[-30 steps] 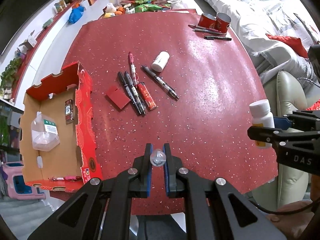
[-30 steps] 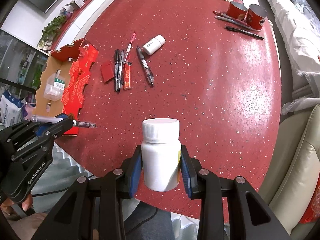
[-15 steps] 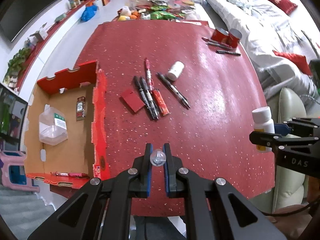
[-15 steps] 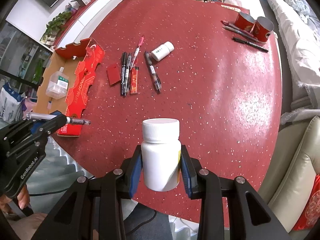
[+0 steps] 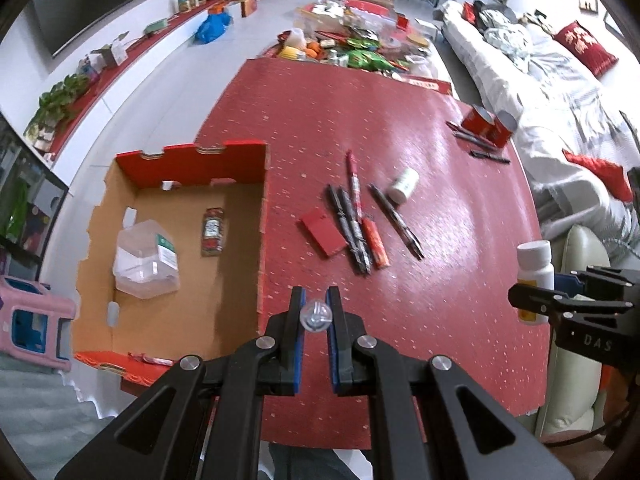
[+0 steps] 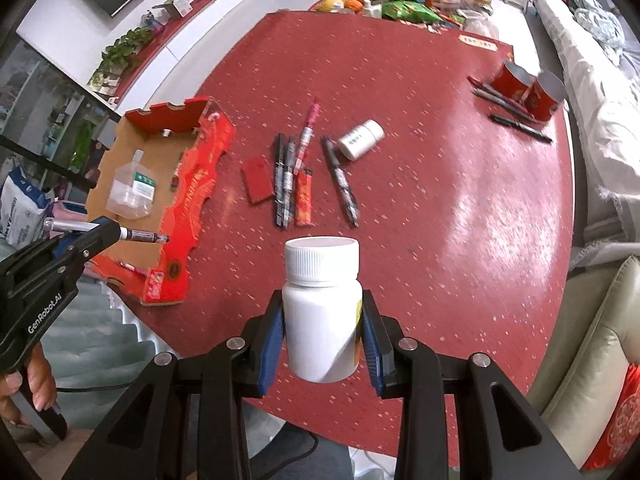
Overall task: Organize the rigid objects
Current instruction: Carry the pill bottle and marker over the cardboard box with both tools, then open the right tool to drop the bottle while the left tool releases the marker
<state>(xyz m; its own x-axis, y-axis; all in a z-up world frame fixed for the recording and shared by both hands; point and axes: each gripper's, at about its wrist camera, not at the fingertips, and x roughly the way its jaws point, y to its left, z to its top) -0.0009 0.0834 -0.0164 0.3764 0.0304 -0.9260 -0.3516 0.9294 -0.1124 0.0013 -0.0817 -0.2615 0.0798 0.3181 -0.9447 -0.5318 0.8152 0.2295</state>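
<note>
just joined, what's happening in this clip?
A person is tidying a red table with a handheld gripper in each hand. The left gripper is shut on a pen, held beside the near corner of the cardboard box. The right gripper is shut on a white pill bottle, held upright above the table's near edge. The box already holds a clear plastic bottle and a small packet. More pens and a second white bottle lie loose mid-table.

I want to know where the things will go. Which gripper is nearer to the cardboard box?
Left. The left gripper, shut on a pen, is at the cardboard box's near corner. The right gripper, holding a white bottle, is farther off, above the table's near edge.
</note>
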